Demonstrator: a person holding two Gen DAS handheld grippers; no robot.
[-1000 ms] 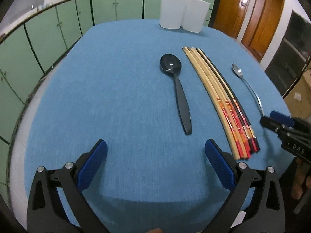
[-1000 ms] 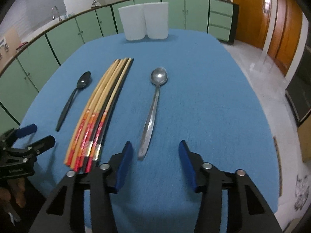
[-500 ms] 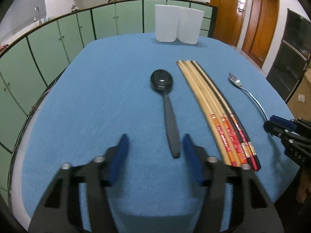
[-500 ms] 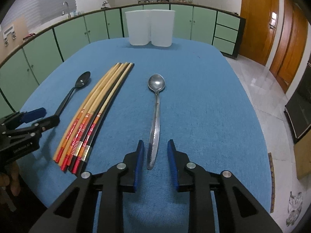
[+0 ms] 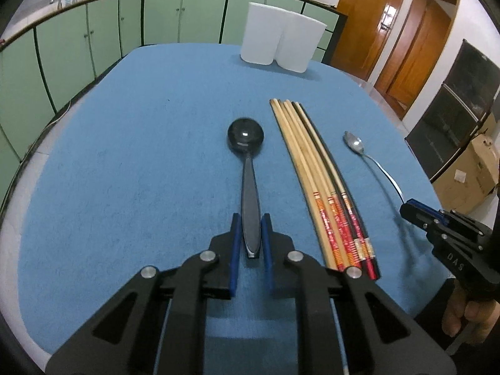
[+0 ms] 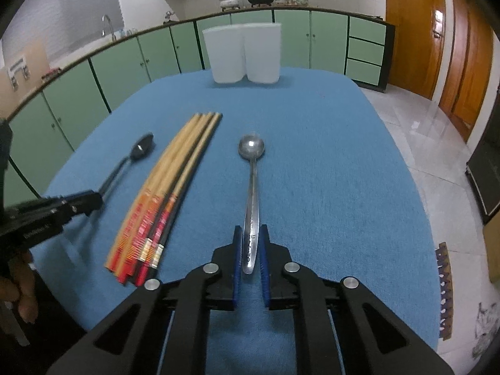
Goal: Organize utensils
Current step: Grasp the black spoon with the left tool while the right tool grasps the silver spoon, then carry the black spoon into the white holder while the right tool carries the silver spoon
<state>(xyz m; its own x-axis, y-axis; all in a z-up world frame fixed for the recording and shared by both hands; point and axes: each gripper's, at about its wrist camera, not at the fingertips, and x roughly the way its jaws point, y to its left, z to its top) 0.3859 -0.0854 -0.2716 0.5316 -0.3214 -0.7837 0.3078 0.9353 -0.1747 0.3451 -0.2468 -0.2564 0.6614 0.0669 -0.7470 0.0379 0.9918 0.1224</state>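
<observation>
So far nothing is sorted: chopsticks (image 5: 325, 187) lie mid-table, the black spoon (image 5: 248, 184) to their left and the steel spoon (image 6: 251, 200) to their right, each handle just clamped by the left gripper (image 5: 250, 234) and right gripper (image 6: 250, 247); white holders (image 6: 243, 53) beyond stand unused

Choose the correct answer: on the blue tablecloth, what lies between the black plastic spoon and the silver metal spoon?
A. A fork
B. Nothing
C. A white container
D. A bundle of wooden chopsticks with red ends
D: in the right wrist view the bundle of wooden chopsticks with red ends lies side by side between the black plastic spoon and the silver metal spoon.
</observation>
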